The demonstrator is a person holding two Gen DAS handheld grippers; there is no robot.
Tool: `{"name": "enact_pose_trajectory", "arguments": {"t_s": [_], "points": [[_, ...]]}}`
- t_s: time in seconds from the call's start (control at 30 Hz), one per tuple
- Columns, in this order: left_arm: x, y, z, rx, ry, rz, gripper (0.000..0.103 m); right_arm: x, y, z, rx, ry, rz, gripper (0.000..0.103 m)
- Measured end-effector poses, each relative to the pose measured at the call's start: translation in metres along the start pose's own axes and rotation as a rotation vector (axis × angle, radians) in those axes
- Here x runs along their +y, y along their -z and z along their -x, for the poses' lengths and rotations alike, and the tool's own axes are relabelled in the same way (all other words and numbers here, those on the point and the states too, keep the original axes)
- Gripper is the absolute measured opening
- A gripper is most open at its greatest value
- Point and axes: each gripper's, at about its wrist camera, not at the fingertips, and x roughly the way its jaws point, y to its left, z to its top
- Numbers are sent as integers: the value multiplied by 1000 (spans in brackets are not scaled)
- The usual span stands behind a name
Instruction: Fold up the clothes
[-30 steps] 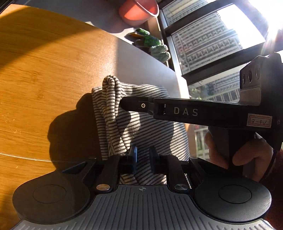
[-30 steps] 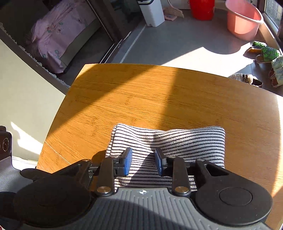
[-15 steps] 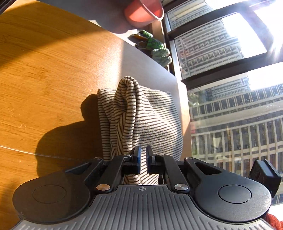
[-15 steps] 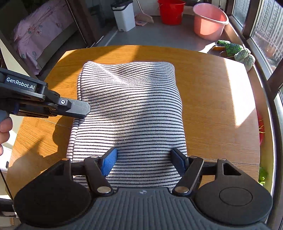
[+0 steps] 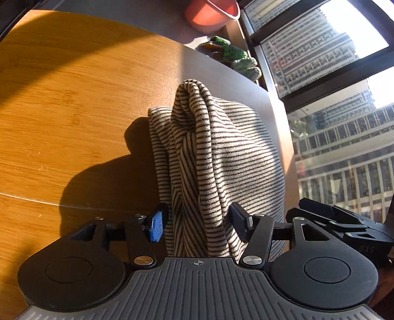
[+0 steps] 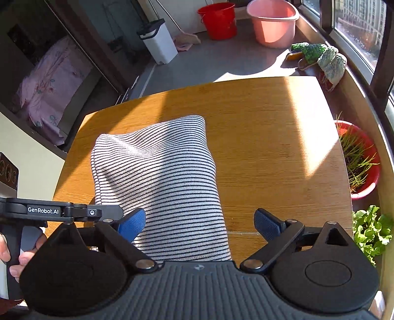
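A folded black-and-white striped garment (image 6: 160, 177) lies on the wooden table (image 6: 270, 147), its near end under both grippers. In the left wrist view the garment (image 5: 216, 152) bulges up in a ridge and runs between the fingers of my left gripper (image 5: 198, 225), which is open and not pinching it. My right gripper (image 6: 199, 224) is open wide above the garment's near edge; its left pad (image 6: 130, 224) is over the cloth and the right pad (image 6: 268, 225) over bare wood. The left gripper (image 6: 73, 211) reaches in from the left, held by a hand (image 6: 22, 261).
On the floor beyond the table stand a pink basin (image 6: 270, 22), a red bucket (image 6: 218, 21) and a white bin (image 6: 160, 41), with knitted slippers (image 6: 317, 56) by the window. A red pot of grass (image 6: 357, 157) and a leafy plant (image 6: 369, 231) sit off the table's right edge.
My left gripper, shut on the garment half a second ago, has opened. The right gripper has opened wider and drawn back a little; the garment now lies slanted in its view.
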Motion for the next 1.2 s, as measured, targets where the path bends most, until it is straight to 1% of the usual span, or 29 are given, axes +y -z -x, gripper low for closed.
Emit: {"name": "enact_pose_trajectory", "arguments": {"t_s": [0.03, 0.07, 0.13, 0.17, 0.2, 0.23, 0.3, 0.37, 0.47, 0.6, 0.7, 0.77, 0.83, 0.9, 0.97, 1.0, 1.03, 1.07, 1.1, 1.17, 1.2], "points": [[1, 1, 0, -3, -1, 8, 62, -8, -2, -5, 18, -15, -22, 93], [3, 1, 1, -5, -1, 16, 62, -13, -3, -16, 54, -20, -33, 90], [5, 2, 2, -11, -4, 31, 59, -17, -3, -30, 87, -67, -77, 84], [7, 2, 4, -17, -4, 33, 55, -15, -4, -33, 93, -92, -92, 80], [8, 3, 6, -22, -2, 33, 54, -10, -6, -36, 95, -114, -89, 70], [10, 3, 9, -29, -6, 34, 52, -2, -7, -39, 92, -114, -74, 68], [16, 2, 18, -50, -30, 35, 50, 14, -11, -45, 87, -114, -44, 67], [28, -2, 31, -77, -59, 51, 49, 30, -17, -55, 88, -134, -28, 66], [57, -12, 55, -123, -105, 95, 48, 72, -37, -80, 88, -173, 33, 66], [95, -32, 84, -190, -165, 127, 49, 132, -63, -109, 37, -192, 148, 66], [122, -50, 97, -240, -189, 136, 52, 167, -86, -131, 9, -189, 197, 66], [135, -62, 101, -264, -186, 176, 56, 180, -98, -141, 14, -192, 212, 66], [145, -71, 104, -281, -183, 209, 56, 193, -108, -149, 23, -191, 231, 66], [147, -76, 108, -289, -187, 210, 54, 203, -109, -150, 25, -173, 270, 68], [141, -76, 118, -301, -203, 182, 47, 208, -107, -148, 16, -151, 288, 70], [135, -75, 124, -312, -219, 164, 41, 208, -106, -147, 11, -143, 291, 71], [128, -74, 132, -338, -244, 142, 37, 209, -105, -147, 6, -135, 294, 73], [120, -72, 140, -370, -271, 118, 37, 210, -104, -146, 1, -127, 297, 74], [112, -70, 149, -409, -284, 94, 34, 210, -103, -145, -4, -119, 300, 74], [100, -76, 157, -451, -234, 54, 35, 212, -101, -143, -13, -102, 307, 74], [97, -83, 156, -447, -199, 38, 35, 216, -100, -139, -30, -82, 338, 74]]}}
